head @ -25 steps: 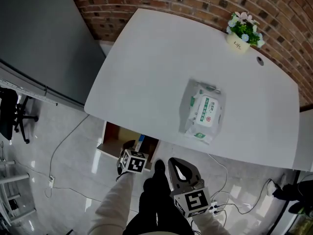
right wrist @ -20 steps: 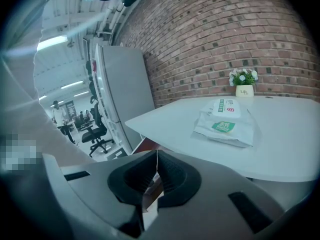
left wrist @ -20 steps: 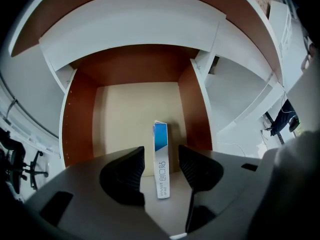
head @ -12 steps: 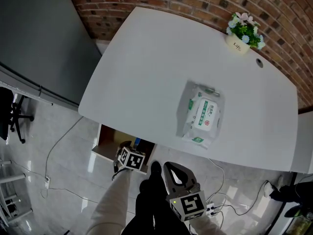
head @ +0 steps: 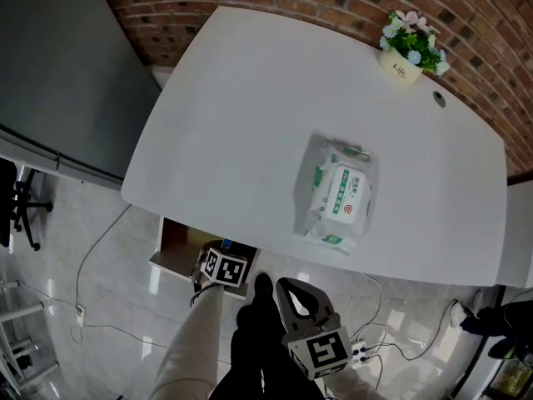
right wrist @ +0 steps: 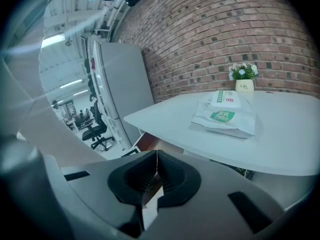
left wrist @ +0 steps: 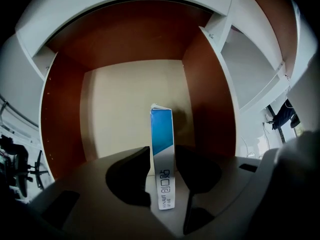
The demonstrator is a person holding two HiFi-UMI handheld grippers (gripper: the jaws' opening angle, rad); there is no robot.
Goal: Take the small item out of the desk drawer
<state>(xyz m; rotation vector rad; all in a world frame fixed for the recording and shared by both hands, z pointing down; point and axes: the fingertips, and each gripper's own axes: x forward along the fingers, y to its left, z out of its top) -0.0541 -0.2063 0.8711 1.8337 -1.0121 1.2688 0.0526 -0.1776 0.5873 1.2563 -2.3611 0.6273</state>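
Reaching steeply down into the open drawer [head: 171,244] under the near left edge of the desk [head: 250,115], the left gripper [left wrist: 162,166] straddles a slim blue-and-white box [left wrist: 162,129] on the drawer floor. Its jaws have just been closing and flank the box without visibly clamping it. To the right, the right gripper [right wrist: 156,171] waits with its jaws pressed together on nothing. The risk: if one pad meets the narrow box first, it may tip or skid, and a shallow pinch could let it slip.
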